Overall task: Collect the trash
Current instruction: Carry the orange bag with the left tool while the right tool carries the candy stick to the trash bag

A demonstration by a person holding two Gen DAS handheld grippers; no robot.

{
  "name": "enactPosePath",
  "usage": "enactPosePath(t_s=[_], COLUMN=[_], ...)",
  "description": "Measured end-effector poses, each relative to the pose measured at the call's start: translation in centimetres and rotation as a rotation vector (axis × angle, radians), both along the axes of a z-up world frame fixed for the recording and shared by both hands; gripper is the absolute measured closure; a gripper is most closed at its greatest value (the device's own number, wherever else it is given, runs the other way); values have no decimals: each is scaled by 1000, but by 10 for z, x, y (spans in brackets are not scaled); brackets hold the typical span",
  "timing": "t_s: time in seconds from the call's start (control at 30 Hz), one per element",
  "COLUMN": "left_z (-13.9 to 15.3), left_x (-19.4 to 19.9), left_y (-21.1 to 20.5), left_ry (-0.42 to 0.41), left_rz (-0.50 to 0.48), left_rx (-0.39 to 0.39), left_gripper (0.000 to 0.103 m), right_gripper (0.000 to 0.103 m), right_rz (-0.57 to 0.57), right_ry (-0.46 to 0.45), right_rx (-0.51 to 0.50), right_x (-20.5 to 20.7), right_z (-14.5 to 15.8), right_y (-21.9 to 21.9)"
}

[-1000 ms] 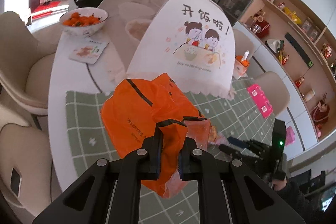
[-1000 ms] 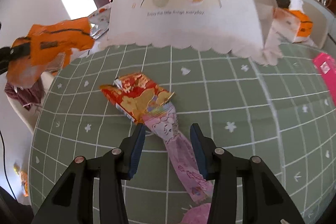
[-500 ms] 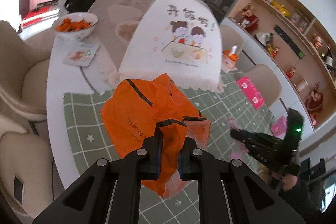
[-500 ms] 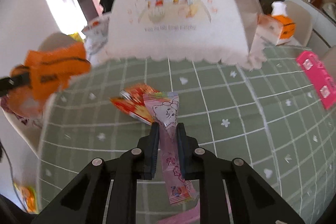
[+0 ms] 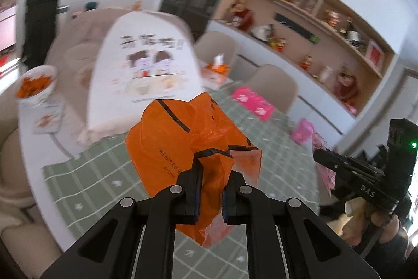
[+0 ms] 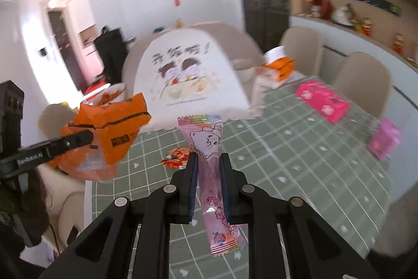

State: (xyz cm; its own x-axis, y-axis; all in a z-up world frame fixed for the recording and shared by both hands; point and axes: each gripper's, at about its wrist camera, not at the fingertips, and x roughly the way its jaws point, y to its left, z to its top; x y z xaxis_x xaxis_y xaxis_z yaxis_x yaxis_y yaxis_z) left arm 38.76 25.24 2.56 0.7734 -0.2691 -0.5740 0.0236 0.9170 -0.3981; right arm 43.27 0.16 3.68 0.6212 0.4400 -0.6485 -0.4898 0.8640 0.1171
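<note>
While left tongs (image 5: pixel 211 181) pinch orange bag (image 5: pixel 183 137), right tongs (image 6: pixel 208 174) clamp pink wrapper (image 6: pixel 209 161); red wrapper (image 6: pixel 176 157) on tabletop (image 6: pixel 300 161), food cover (image 6: pixel 193 80) behind.

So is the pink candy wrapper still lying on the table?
No, it is off the table. The right gripper pinches the pink wrapper in the air, above the green tablecloth.

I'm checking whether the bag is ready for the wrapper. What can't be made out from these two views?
- Mouth of the orange bag: in the left wrist view the left tongs and bunched plastic hide it; in the right wrist view it is blurred.
- Bag contents: the plastic hides them.
- Red wrapper on the mat: partly behind the right tongs, and blurred.
- Print on the pink wrapper: too small.
</note>
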Motion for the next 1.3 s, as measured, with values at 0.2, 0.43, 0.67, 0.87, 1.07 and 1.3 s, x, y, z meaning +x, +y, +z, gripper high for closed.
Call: enactPosePath(t_s=[0.2, 0.43, 0.67, 0.87, 1.07, 1.3], left_z=[35, 64, 64, 60, 31, -31], left_x=[-13, -33, -68, -110, -129, -128], left_y=[-45, -109, -201, -278, -342, -425], left_ry=[-102, -177, -161, -154, -75, 126], left_rz=[-146, -270, -367, -410, -471, -617], left_rx=[-17, 8, 5, 40, -1, -36], left_gripper=[91, 91, 91, 91, 91, 91], right_gripper=[88, 88, 88, 88, 88, 88], right_rz=[-120, -252, -344, -375, -392, -438], right_ry=[-96, -170, -180, -179, -158, -94], right_rx=[-30, 8, 15, 45, 74, 95], right_x=[-54, -105, -166, -212, -238, -254], right_z=[43, 73, 84, 89, 67, 35], right_y=[-37, -102, -179, -257, -312, -370])
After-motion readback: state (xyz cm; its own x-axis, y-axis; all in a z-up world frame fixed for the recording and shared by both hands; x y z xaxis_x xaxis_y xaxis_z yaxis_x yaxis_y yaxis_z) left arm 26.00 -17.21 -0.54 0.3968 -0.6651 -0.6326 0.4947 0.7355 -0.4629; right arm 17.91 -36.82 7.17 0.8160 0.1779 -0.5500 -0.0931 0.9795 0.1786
